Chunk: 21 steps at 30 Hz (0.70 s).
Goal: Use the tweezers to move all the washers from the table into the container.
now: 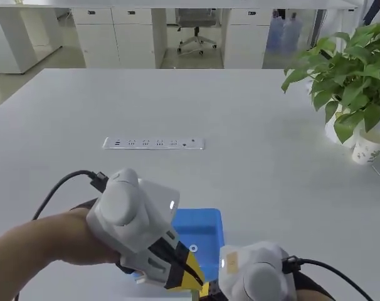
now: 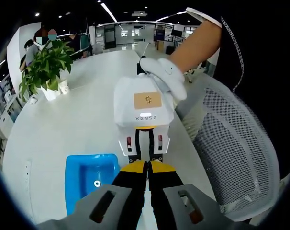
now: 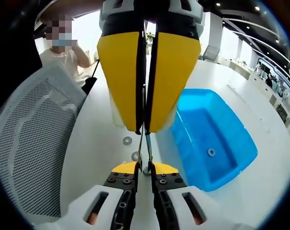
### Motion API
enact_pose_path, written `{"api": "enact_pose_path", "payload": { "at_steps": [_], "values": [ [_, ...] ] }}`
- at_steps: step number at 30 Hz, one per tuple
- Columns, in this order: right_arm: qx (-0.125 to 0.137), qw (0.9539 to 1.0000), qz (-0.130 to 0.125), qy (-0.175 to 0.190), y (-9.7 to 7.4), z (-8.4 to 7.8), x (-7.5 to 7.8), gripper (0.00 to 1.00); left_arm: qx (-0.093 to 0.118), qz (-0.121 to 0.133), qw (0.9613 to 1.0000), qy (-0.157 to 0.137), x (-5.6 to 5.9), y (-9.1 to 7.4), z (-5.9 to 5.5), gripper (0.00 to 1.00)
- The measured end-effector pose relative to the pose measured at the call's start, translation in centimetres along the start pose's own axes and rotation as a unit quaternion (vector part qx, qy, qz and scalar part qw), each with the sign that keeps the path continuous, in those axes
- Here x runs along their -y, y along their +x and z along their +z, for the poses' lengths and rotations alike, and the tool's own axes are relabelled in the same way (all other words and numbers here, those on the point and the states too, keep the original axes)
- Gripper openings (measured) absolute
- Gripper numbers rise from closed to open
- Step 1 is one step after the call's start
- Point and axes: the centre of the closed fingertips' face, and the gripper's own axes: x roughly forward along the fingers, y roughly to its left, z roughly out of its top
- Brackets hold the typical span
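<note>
The tweezers are thin metal blades running between the two grippers. My left gripper comes down from the top of the right gripper view, its yellow fingers shut on the tweezers. My right gripper is shut on their other end. In the head view both grippers, left and right, meet at the front edge of the blue container. One washer lies inside the container. Two washers lie on the white table beside it.
A white power strip lies mid-table. A potted plant and a paper cup stand at the right edge. A grey mesh chair is close behind the table edge. A person is in the background.
</note>
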Motion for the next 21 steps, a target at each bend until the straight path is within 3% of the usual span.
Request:
{"api": "enact_pose_path", "payload": {
  "at_steps": [21],
  "values": [
    [-0.005, 1.0000, -0.003, 0.007, -0.03, -0.13, 0.12, 0.10, 0.000, -0.003, 1.0000, -0.002, -0.09, 0.09, 0.04, 0.04]
  ]
}}
